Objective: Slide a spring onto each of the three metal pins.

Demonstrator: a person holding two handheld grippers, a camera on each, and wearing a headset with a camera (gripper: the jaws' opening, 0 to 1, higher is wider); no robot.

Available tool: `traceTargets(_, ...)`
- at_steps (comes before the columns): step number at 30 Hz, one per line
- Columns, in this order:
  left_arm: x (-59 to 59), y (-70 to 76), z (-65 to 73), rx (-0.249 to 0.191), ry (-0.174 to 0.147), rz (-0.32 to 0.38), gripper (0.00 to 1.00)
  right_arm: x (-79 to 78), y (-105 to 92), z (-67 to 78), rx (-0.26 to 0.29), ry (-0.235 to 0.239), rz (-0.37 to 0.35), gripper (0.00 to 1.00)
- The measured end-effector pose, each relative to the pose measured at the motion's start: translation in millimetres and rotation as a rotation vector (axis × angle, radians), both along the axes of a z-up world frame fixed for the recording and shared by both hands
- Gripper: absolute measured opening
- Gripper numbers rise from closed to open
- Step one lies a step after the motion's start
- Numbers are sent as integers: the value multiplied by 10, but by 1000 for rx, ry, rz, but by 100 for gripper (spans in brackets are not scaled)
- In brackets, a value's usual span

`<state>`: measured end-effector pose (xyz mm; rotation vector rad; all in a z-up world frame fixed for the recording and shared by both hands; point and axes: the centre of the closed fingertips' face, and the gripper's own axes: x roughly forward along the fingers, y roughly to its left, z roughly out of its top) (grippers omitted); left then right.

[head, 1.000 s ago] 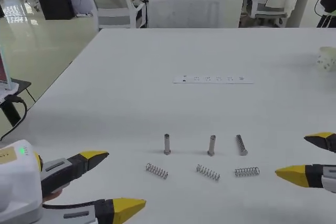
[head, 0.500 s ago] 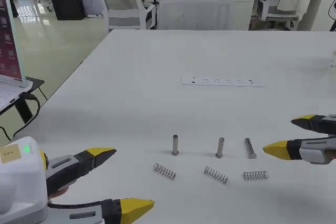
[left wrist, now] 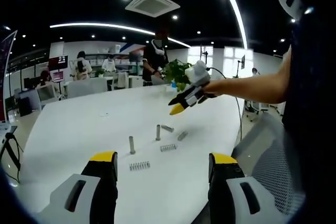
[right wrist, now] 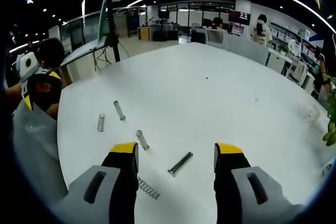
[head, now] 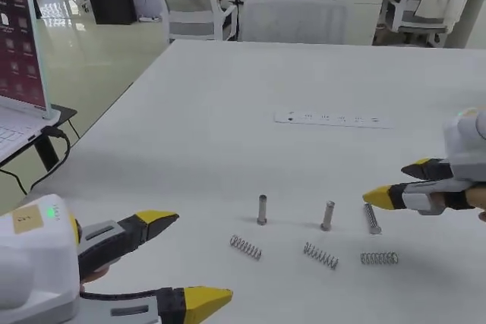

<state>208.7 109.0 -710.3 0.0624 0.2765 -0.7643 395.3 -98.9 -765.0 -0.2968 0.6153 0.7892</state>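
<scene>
Left gripper [head: 190,257] and right gripper [head: 391,181] both gape wide, empty. The right one hangs by the rightmost pin [head: 371,218], which seems to lie flat. The springs [head: 320,255] lie loose beside the pins.

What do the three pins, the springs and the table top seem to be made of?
The pins look like steel: smooth grey with a dull shine. The springs are thin coiled wire, silvery, probably metal. The table top is matte white, perhaps laminate; its look leaves that open.

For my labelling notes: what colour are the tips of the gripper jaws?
Yellow, on left gripper and right gripper; clearest in head view.
</scene>
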Motion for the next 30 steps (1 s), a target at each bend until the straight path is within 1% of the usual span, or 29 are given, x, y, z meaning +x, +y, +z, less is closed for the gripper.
traceTargets(4,-1,3,-1,-6,1,1,66,58,36,-94,-36,13,-22,49)
traceTargets(6,-1,2,-3,-7,2,1,66,95,30,-147,-48,26,-48,46)
traceTargets(8,-3,-3,-4,-8,2,0,66,118,7,-188,-55,40,-73,41)
traceTargets(11,-2,-6,-6,-11,4,-1,65,159,-47,-288,-79,67,-108,37)
traceTargets(12,-1,-6,-7,-12,5,0,65,156,-60,-319,-90,78,-116,36)
traceTargets(13,-1,-8,-7,-13,5,0,65,162,-48,-341,-91,79,-110,34)
traceTargets(15,-2,-12,-9,-15,7,-1,65,137,-53,-417,-105,119,-122,31)
traceTargets(20,-9,-23,-19,-13,10,-6,65,163,-52,-554,-120,175,-159,26)
traceTargets(24,-6,-14,-14,-19,10,-1,65,172,-61,-645,-166,192,-178,23)
traceTargets(28,-5,-12,-10,-24,11,1,65,188,-33,-691,-170,218,-202,21)
traceTargets(30,-8,-17,-11,-24,12,-1,65,202,-27,-705,-180,223,-214,19)
